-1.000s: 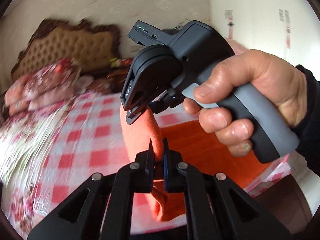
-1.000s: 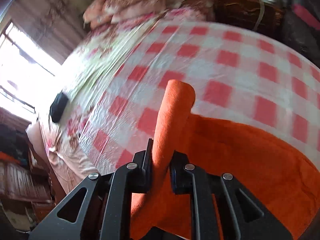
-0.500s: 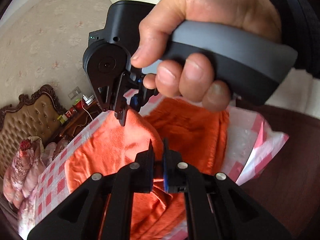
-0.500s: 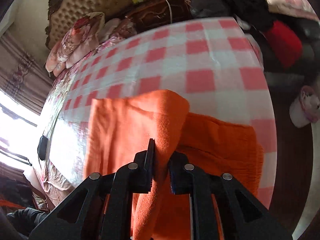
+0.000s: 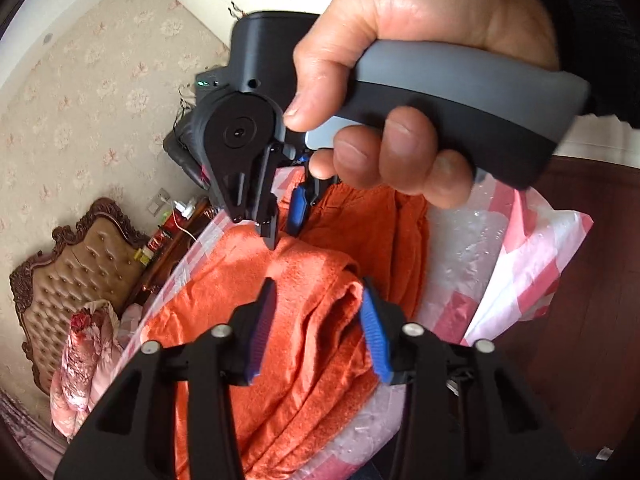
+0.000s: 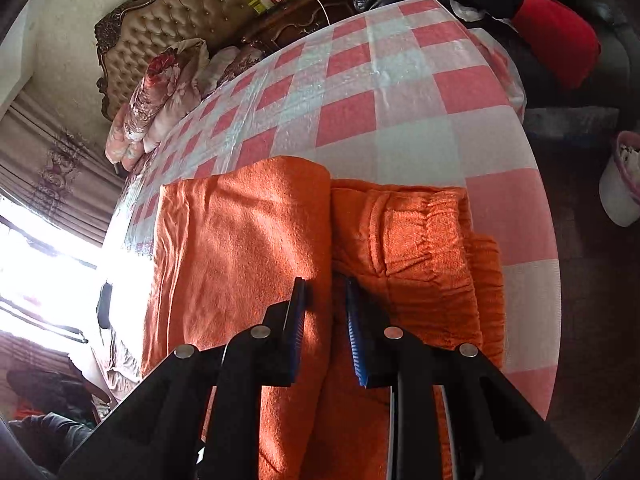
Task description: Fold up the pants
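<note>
The orange fleece pants (image 6: 248, 240) lie folded over on the red-and-white checked bed cover (image 6: 400, 92), the elastic waistband (image 6: 420, 232) on the right. In the left wrist view the pants (image 5: 312, 300) lie bunched near the bed's edge. My left gripper (image 5: 318, 320) is open, its blue pads either side of a fold of the cloth without pinching it. My right gripper (image 6: 326, 320) is open just above the folded edge; it also shows in the left wrist view (image 5: 286, 224), held in a hand, jaws apart over the cloth.
A tufted brown headboard (image 6: 172, 12) and floral pillows (image 6: 160, 92) are at the far end of the bed. A wooden nightstand (image 6: 304, 8) with clutter stands beside it. Dark and red clothes (image 6: 556, 44) lie past the bed's right edge. Dark floor (image 5: 580, 340) lies beyond.
Both grippers have opened and let go of the pants. The lifted part now lies folded flat over the rest on the bed.
</note>
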The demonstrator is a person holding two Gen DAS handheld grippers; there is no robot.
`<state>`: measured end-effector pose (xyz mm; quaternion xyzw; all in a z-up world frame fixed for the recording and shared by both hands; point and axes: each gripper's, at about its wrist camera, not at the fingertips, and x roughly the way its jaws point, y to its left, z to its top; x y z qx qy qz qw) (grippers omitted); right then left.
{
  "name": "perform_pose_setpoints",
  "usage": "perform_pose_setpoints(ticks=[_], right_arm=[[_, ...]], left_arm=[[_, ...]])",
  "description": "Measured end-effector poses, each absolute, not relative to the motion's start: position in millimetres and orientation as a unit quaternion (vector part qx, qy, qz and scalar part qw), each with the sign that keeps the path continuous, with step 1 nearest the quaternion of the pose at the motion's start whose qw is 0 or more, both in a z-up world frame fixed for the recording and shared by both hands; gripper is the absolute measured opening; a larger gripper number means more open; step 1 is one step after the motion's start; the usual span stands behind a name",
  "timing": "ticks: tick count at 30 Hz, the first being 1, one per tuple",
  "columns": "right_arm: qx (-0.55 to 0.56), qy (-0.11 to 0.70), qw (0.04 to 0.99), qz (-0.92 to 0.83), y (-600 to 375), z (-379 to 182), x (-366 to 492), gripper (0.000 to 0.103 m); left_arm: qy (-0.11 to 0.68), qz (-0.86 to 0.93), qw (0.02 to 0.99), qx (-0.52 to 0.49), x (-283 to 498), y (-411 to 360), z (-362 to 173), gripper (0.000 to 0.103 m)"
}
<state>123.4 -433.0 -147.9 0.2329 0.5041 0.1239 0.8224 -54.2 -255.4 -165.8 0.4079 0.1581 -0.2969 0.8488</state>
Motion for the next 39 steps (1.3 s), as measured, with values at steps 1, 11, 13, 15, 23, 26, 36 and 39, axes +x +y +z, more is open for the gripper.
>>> perform_pose_setpoints(ticks=[1,11,13,15,23,26,36,39], right_arm=[[0.227,0.505,0.824,0.123,-428,-148,126,0.025],[0.226,0.459,0.851,0.120,-441,-102,115,0.005],[0.222,0.455,0.855,0.109,-454,-96,110,0.005],[0.217,0.457,0.858,0.091,-464,-96,107,0.005],[0.169,0.475,0.863,0.038,-474,-131,107,0.011],[0.098,0.460,0.882,-0.018,-463,-124,99,0.045],[0.061,0.457,0.879,-0.124,-453,-131,68,0.058],[0.073,0.462,0.876,-0.119,-452,-136,67,0.046]], left_arm=[[0.166,-0.294,0.849,0.407,-49,-257,-166,0.012],[0.090,-0.283,0.862,0.412,-57,-267,-117,0.006],[0.084,-0.296,0.859,0.410,-59,-275,-113,0.006],[0.079,-0.307,0.852,0.416,-59,-285,-116,0.006],[0.110,-0.343,0.830,0.426,-42,-311,-144,0.015],[0.143,-0.390,0.825,0.383,-24,-294,-133,0.039],[0.349,-0.237,0.902,0.089,92,-71,-71,0.061],[0.447,-0.233,0.864,-0.003,126,-27,-98,0.055]])
